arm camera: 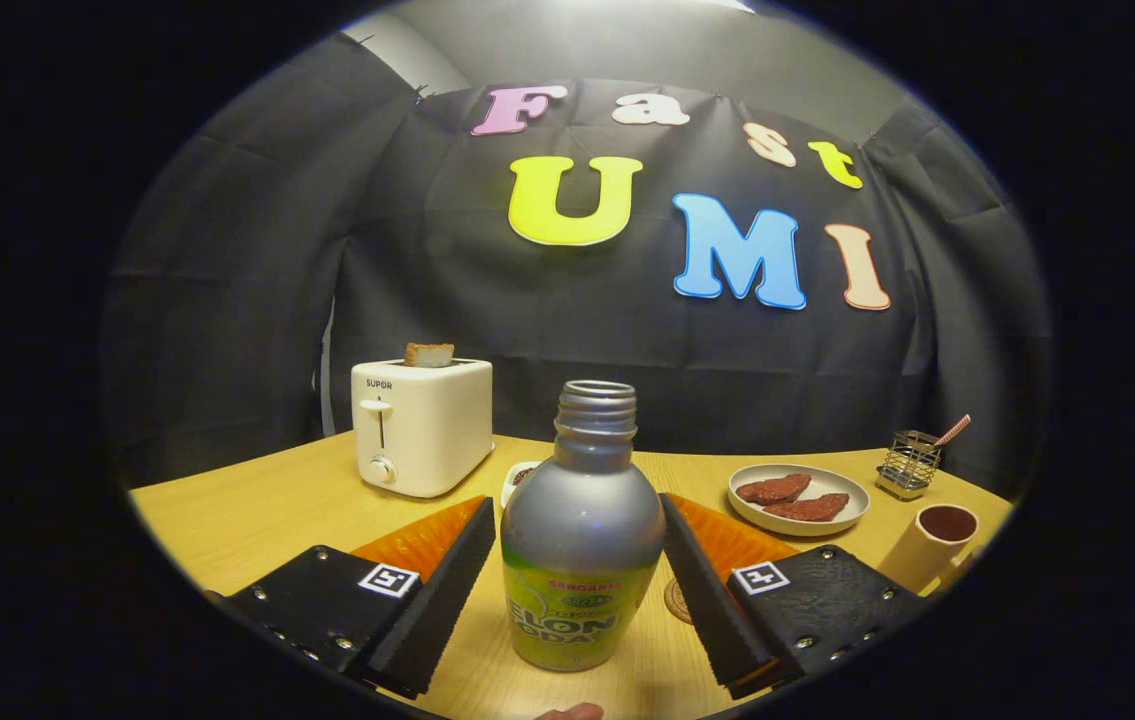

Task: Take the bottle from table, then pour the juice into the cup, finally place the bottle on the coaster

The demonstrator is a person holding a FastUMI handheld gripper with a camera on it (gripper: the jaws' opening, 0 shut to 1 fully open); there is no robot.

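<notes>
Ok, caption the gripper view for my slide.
Hand-held gripper open around an uncapped bottle on the table, cup off to the right, toaster behind.

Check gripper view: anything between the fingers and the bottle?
Nothing. The bottle stands between the open gripper fingers, bare gaps either side, in the gripper view.

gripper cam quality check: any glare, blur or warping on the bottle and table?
Gripper view: the bottle, standing between the open fingers of the gripper, is sharp, with a soft highlight on its silver shoulder; fisheye bows the table edge; the toaster and plate stay readable; lighting is warm and even, shadows faint.
</notes>
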